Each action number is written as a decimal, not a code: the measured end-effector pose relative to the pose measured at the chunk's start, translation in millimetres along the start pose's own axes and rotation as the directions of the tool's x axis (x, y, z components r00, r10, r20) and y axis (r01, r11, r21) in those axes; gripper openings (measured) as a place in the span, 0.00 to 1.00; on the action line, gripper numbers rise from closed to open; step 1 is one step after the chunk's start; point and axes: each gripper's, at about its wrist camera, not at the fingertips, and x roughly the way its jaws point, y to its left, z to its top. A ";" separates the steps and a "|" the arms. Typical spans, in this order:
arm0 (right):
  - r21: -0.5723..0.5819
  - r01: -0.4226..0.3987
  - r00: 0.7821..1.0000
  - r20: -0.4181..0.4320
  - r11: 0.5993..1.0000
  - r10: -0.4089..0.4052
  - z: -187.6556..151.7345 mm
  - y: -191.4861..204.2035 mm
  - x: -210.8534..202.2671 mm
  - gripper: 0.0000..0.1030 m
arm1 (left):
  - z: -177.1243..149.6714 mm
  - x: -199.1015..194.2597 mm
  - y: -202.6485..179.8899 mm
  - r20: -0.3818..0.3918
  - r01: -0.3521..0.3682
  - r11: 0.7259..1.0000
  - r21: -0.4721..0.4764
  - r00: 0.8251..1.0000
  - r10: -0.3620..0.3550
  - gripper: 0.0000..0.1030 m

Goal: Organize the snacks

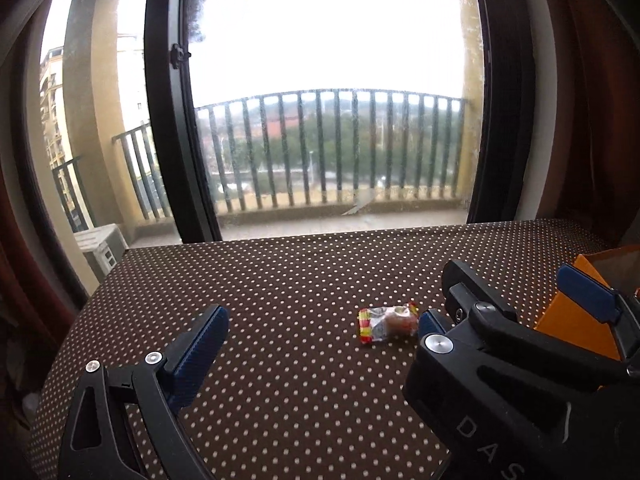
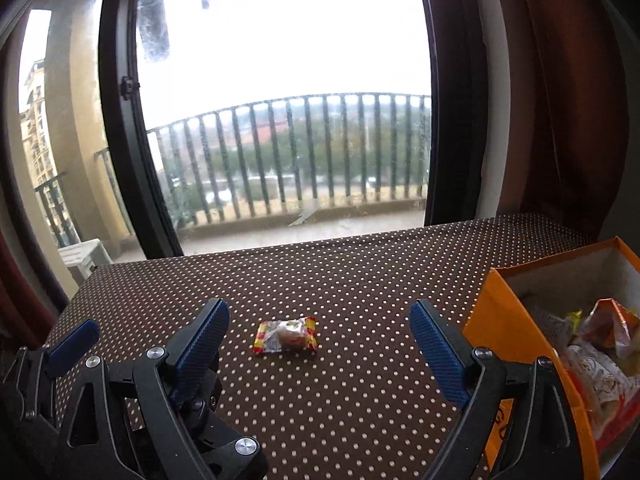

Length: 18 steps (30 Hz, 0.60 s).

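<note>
Fingers on your right gripper [image 2: 316, 354] are spread wide and empty, the small clear red-and-yellow-ended candy wrapper [image 2: 285, 336] lying crosswise on the dotted brown desk [image 2: 340, 272] dead ahead between them, orange cardboard snack box [image 2: 516, 332] just right.

Brown white-dotted tablecloth [image 2: 360, 264], orange box [image 2: 508, 320]
</note>
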 end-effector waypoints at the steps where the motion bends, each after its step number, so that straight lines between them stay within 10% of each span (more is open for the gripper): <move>1: 0.011 0.005 1.000 -0.013 1.000 -0.005 2.1 -2.6 8.0 0.92 | 2.5 7.5 -1.3 -0.011 0.003 1.000 0.009 1.000 -0.003 0.94; 18: -0.011 -0.041 0.990 -0.133 0.999 0.039 -9.8 -30.6 79.4 0.92 | -14.1 83.3 -25.5 -0.147 0.160 0.979 0.124 0.979 -0.141 0.93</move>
